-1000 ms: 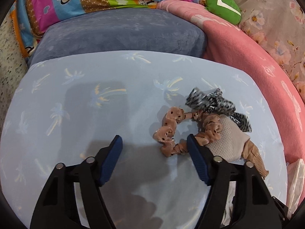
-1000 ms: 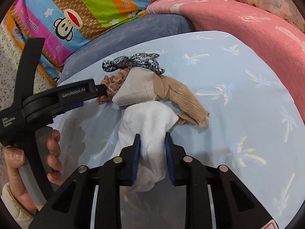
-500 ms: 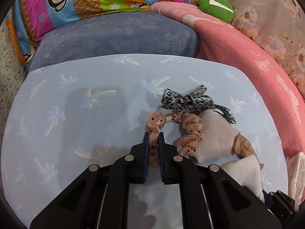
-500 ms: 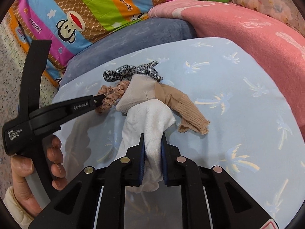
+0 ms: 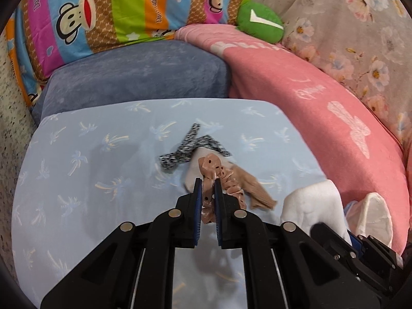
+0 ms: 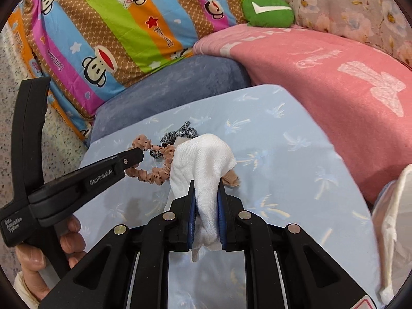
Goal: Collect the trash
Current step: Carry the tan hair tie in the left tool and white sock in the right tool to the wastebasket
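Left wrist view: left hand-held gripper (image 5: 206, 182) clenched on tan dotted fabric scrunchie (image 5: 209, 170), above pale blue palm-print sheet (image 5: 77, 167); grey-blue cushion (image 5: 134, 74), pink blanket (image 5: 322, 118) behind.

Right wrist view: right hand-held gripper (image 6: 206, 188) grasping white knitted sock (image 6: 203, 159); striped monkey-print pillow (image 6: 116, 25) behind.

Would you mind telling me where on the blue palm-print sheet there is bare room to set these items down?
The sheet is bare on its left half, between the speckled floor and the leopard-print band, up to the grey-blue cushion. It is crowded toward the pink blanket, around the tan stocking and the pile.
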Tool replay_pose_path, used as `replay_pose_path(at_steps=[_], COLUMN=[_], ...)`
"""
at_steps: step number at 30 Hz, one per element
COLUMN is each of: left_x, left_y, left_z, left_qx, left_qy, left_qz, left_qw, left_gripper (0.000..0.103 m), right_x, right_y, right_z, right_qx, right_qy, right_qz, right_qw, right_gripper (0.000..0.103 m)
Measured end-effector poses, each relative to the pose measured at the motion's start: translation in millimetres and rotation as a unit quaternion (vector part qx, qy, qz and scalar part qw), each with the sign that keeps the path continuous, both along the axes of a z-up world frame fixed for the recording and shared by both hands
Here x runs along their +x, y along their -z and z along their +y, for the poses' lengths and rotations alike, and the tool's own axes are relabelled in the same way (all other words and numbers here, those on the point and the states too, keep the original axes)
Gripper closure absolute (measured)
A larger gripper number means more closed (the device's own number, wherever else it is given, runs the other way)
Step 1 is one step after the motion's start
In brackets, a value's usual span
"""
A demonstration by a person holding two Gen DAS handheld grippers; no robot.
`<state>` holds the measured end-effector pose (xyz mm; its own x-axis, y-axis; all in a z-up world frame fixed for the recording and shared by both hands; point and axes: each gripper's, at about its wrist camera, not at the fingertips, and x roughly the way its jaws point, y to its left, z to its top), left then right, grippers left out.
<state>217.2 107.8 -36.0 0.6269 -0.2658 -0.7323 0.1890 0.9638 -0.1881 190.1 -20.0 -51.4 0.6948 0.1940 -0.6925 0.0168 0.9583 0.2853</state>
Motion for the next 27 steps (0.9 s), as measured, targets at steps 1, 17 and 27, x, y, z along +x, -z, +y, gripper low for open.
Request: replay_pose_path(at_steps=[1,17,27], left_x=[-5,-61,-91], left_y=[-4,-45,-54], left_z=[-5,-70,-114], left_qx=[-0.001,-0.003,0.006], left_qy=[0.003,0.059,0.096], left_qz=[-0.003,-0.042,-0.053], left_qw=[1.0000,0.9974,0.9940], left_gripper=[0.094,0.094,0.094], right_x=[-5,-72,-108], right_y=[-4,-55,-68], right_z=[-4,-67,-113], right_qx=[0.000,-0.003,-0.003], right_qy=[0.003,0.057,0.094], right_qz=[-0.004,-0.048,-0.062], right_qw=[1.000,0.997,0.994], right_gripper=[0.090,0.090,0.090])
